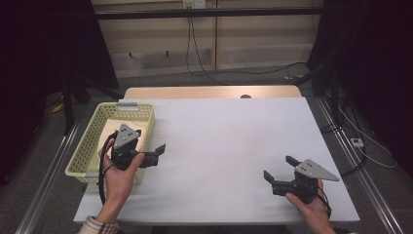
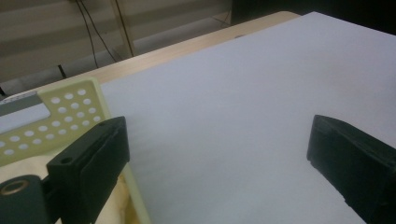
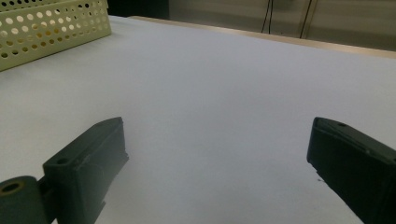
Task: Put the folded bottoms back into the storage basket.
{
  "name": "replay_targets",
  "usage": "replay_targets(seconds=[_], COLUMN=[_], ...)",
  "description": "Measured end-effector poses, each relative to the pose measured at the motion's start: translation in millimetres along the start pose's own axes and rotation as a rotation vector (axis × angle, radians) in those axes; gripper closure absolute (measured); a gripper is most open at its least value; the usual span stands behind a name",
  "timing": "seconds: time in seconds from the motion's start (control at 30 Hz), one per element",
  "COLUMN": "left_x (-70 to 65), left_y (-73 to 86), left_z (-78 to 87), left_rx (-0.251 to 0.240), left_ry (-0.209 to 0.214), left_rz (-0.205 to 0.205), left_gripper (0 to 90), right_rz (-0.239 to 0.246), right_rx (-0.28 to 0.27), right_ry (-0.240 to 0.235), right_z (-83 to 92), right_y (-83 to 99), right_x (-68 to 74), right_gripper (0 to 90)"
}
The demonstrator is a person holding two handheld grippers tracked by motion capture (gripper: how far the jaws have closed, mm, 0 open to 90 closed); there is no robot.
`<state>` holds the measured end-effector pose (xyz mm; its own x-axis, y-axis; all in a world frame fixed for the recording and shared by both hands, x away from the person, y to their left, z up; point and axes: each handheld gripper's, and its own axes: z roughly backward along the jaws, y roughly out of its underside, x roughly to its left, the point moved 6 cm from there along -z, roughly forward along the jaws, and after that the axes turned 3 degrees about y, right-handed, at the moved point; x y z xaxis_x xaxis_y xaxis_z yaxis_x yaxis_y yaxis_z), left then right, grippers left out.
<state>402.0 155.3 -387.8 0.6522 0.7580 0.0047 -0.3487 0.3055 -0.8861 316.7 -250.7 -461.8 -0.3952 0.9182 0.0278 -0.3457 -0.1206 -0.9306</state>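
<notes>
The white table [image 1: 219, 146] spreads before me. My yellow basket [image 1: 92, 141] sits at nine o'clock, holding something pale. My left gripper [image 1: 148, 146] hovers released over its right rim; my right gripper [image 1: 280, 168], also released, hangs at four o'clock.

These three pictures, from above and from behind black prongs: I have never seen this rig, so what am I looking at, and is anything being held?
No robot here: a person holds a hand-held black left gripper and a black right gripper, each with two fingers. The high view looks down on the white-covered table. The other two views come from cameras riding on each gripper, looking along its own fingers. A pale yellow perforated plastic basket stands at the table's left edge, with something cream-coloured inside; I cannot tell what. The left gripper hovers at the basket's right rim. Both grippers are open and hold nothing.
</notes>
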Motion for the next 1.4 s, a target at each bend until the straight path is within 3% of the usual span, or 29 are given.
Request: replay_targets(seconds=[0.33,0.83,1.03,1.23,1.4], left_x=[-8.5,-26.1,-35.2,-44.1,-49.6], left_y=[-4.7,-7.8,-3.6,2.0,8.2], left_z=[-15.2,-41.0,-50.1,-61.4,-66.7], left_rx=[-0.009,0.023,0.025,0.056,0.053], left_ry=[0.035,0.087,0.101,0.105,0.123], left_rz=[0.010,-0.006,0.000,-0.019,0.001], left_gripper=[6.1,6.3,6.2,6.3,6.3], right_rz=[0.002,0.003,0.000,0.002,0.003], right_rx=[0.000,0.002,0.001,0.005,0.003], right_ry=[-0.002,-0.004,-0.004,-0.004,-0.006], right_z=[0.3,-0.3,-0.2,-0.8,-0.8], right_y=[0.1,0.2,0.2,0.4,0.3], right_x=[0.0,0.9,0.4,0.6,0.7], right_gripper=[4.4,4.4,4.4,4.6,4.5])
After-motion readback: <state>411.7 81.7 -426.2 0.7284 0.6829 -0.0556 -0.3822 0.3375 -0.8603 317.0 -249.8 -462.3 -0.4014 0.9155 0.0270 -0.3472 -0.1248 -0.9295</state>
